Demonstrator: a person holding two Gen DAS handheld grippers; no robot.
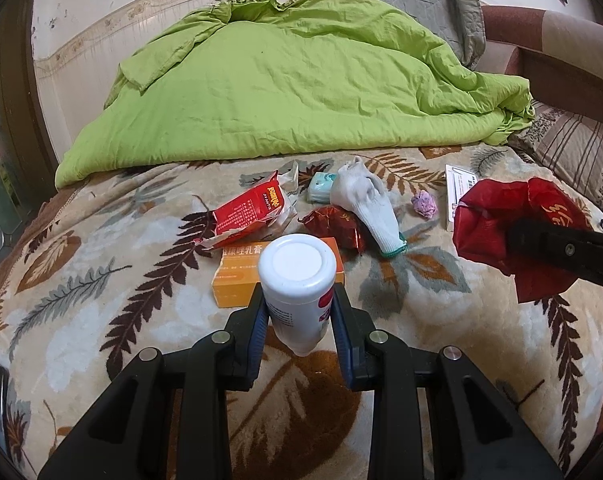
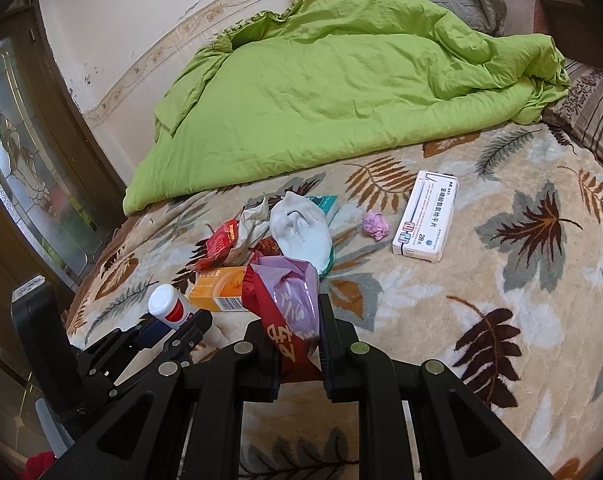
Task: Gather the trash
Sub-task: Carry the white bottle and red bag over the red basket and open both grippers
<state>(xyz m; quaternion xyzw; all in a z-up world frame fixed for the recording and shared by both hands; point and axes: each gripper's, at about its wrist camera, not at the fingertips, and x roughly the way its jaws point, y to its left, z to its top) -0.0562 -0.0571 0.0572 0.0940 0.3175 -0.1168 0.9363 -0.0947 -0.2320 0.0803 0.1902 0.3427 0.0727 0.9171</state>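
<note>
Your left tongs (image 1: 299, 304) pinch the white bottle (image 1: 297, 280) by its body, lifted over the bed (image 1: 101, 300); your right tongs (image 2: 297, 332) pinch the red bag (image 2: 285, 308) at its rim, mouth sagging half shut. I'd say the step is dropping the bottle in: bring the bag closer, let its mouth hang wide, carry the bottle fully over the opening before releasing, and avoid knocking the orange box (image 1: 237, 280) below

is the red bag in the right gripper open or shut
Open: the red bag, pinched by the right gripper, gapes upward, showing its pale lining.
</note>
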